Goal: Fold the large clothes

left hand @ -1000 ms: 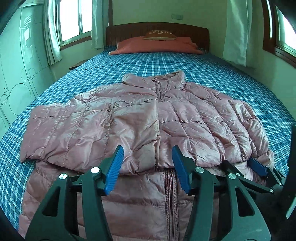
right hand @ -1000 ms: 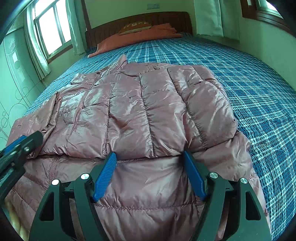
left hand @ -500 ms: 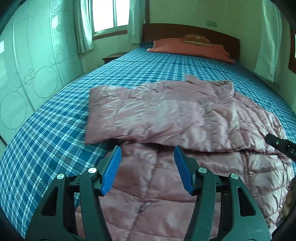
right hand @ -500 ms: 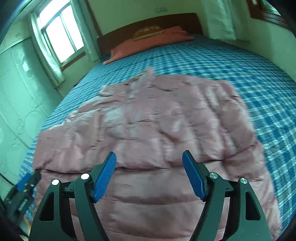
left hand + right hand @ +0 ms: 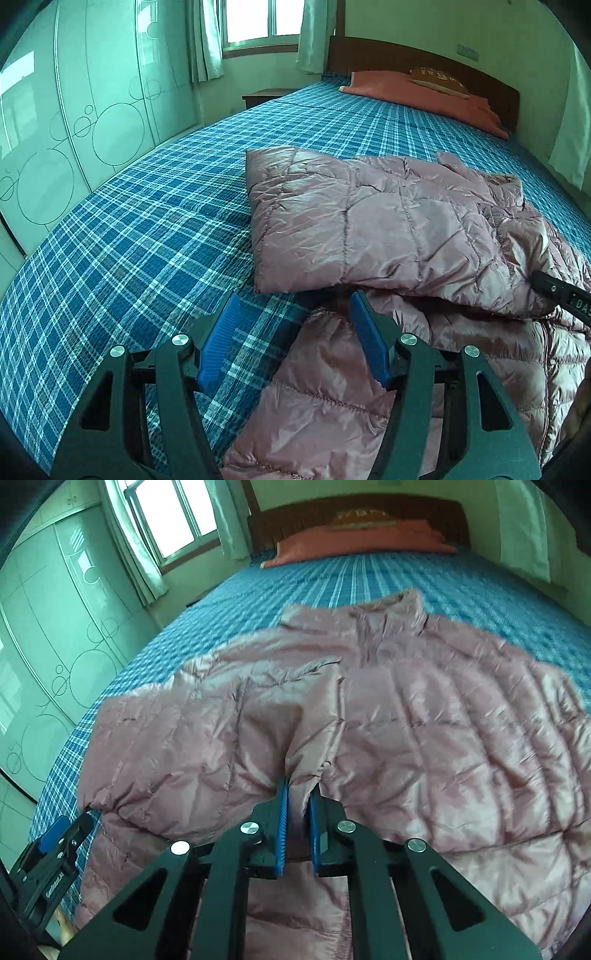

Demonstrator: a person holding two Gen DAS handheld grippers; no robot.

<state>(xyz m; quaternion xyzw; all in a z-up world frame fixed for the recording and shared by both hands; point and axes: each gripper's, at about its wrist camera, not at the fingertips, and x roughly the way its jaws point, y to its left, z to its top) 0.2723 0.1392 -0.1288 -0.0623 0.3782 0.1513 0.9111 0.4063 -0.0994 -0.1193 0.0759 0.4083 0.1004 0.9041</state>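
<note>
A pink puffer jacket (image 5: 388, 229) lies front up on the blue plaid bed (image 5: 129, 258), both sleeves folded across its chest. My left gripper (image 5: 294, 299) hovers over the jacket's lower left corner, just below the folded sleeve's cuff. Its jaws are opening, and only bedspread and hem show between them. In the right wrist view the jacket (image 5: 406, 720) fills the frame. There my right gripper (image 5: 298, 786) is shut on a pinch of the folded layer's lower edge near the middle. The left gripper (image 5: 55, 834) shows at the lower left of that view.
An orange pillow (image 5: 417, 92) with a small brown cushion lies against the dark wooden headboard (image 5: 354, 509). Green wardrobe doors (image 5: 74, 110) line the left side, with a nightstand (image 5: 262, 98) under the curtained window. Bare bedspread (image 5: 332, 576) stretches beyond the jacket's collar.
My right gripper has closed on the jacket's folded edge near the middle. My left gripper has moved left from the jacket's middle to its lower left corner.
</note>
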